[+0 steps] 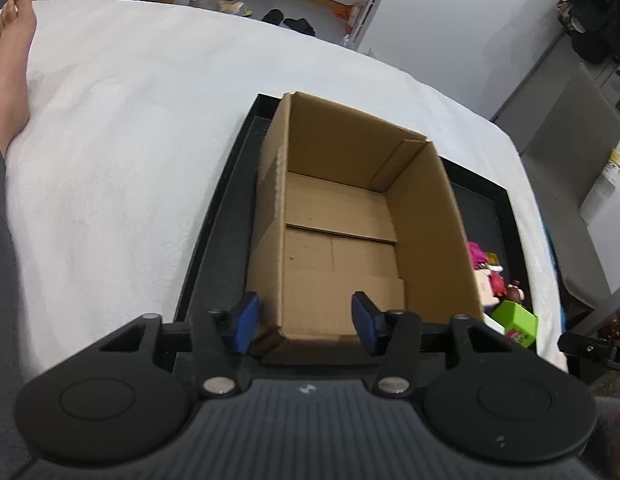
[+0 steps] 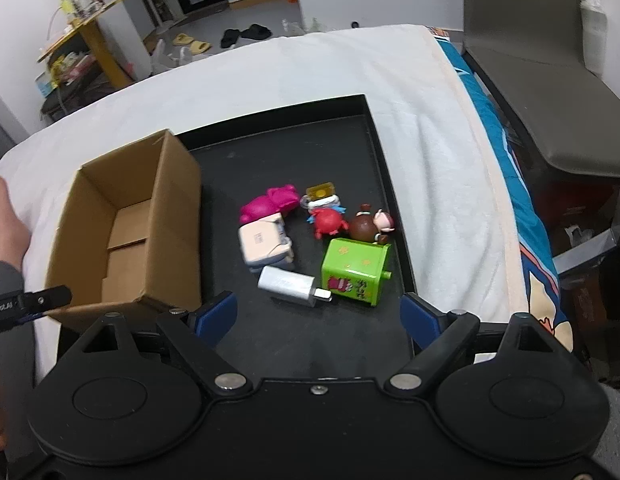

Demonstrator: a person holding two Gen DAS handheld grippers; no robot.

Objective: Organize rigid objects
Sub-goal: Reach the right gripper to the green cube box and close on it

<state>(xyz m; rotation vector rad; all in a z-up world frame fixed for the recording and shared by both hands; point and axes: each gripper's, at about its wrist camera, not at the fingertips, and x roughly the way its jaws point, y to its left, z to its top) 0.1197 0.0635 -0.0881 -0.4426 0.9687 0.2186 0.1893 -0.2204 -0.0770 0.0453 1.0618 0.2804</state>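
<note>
Cardboard box (image 1: 342,216) sits empty at the black tray's (image 2: 384,168) left end, the left gripper (image 1: 306,316) part-open astride its near wall; right gripper (image 2: 318,316) gapes above bare tray before the toys (image 2: 310,236).

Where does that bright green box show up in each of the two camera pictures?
Left wrist view: the green box sits at the lower right, partly hidden behind the cardboard box.
Right wrist view: it lies right of centre on the black tray, beside the silver charger.
Shared landmark: the open cardboard box, on the same tray.
</note>
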